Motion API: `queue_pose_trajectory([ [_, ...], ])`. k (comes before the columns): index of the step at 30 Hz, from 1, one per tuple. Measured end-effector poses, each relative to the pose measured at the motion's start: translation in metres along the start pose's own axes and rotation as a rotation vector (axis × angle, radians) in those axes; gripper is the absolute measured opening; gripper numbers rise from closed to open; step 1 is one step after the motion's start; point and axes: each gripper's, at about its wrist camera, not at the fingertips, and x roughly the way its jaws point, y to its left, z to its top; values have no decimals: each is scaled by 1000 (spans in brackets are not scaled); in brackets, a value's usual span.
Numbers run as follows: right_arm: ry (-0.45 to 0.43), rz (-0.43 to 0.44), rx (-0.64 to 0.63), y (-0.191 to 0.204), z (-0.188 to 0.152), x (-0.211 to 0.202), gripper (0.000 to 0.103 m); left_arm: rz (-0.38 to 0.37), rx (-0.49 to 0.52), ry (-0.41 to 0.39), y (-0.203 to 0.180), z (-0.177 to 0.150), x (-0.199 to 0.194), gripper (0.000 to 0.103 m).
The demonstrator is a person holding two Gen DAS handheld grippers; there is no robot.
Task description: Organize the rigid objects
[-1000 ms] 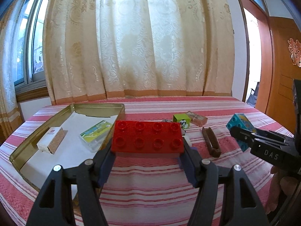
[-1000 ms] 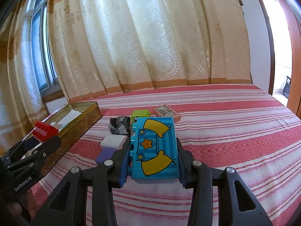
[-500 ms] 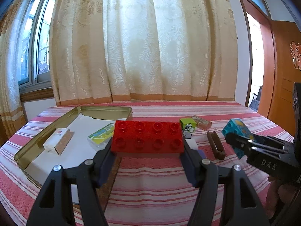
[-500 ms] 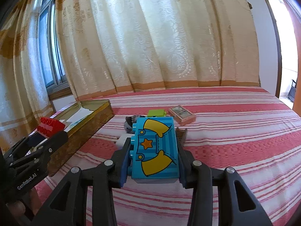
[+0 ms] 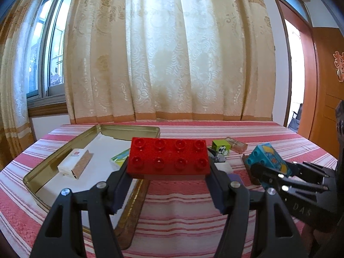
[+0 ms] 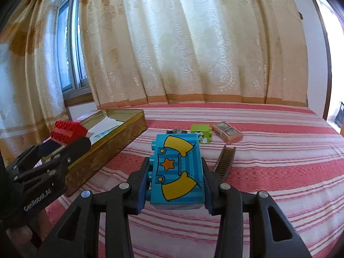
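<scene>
Since the earlier frame my right tongs (image 6: 176,178) have travelled sideways toward the left: in the left wrist view they now sit closer to the middle of the bench, and the brown ridged strip (image 6: 224,161) has come into view just beside their right finger. My left tongs (image 5: 168,172) have kept their place.

Left tongs: part open, both pads pressed on the short ends of a red studded brick (image 5: 168,160), studs up, held above the near right edge of the gold tin (image 5: 53,157). Right tongs: closed further, clamped on a blue brick (image 6: 177,172) printed with yellow sleeves and an orange star; its studs face left.

Tin contents: white paper lining, a small white box with a cork-coloured side (image 5: 74,166) and a green printed card (image 5: 119,160) partly hidden by the red brick. The red mark on the box is too small to read.

On the striped red cloth of the bench (image 6: 268,150), right of the tin: a green cube with a black-and-white picture (image 6: 202,133), a clear pinkish case (image 6: 228,133) just beside it, a small dark object (image 6: 177,131) behind the blue brick, and a white block (image 5: 223,168) near the red brick.

Legible writing: "GenRobot.AI" on the left tongs body in the right wrist view; "DAS" on the right tongs body in the left wrist view.
</scene>
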Motion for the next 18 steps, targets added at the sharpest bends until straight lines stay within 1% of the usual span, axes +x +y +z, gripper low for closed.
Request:
queue_pose_trajectory([
  [4,-15,8,-9,4,0,-1,45,7,-6,-5,5,-1,-1,64],
  [9,-38,42,46,0,6,1,45,15,-14,-7,10,-1,-1,64],
  [11,-25,44,54,1,7,5,44,19,-12,-9,11,-1,-2,64],
  [18,-42,55,35,8,6,4,45,27,-24,-18,17,-1,-4,64],
])
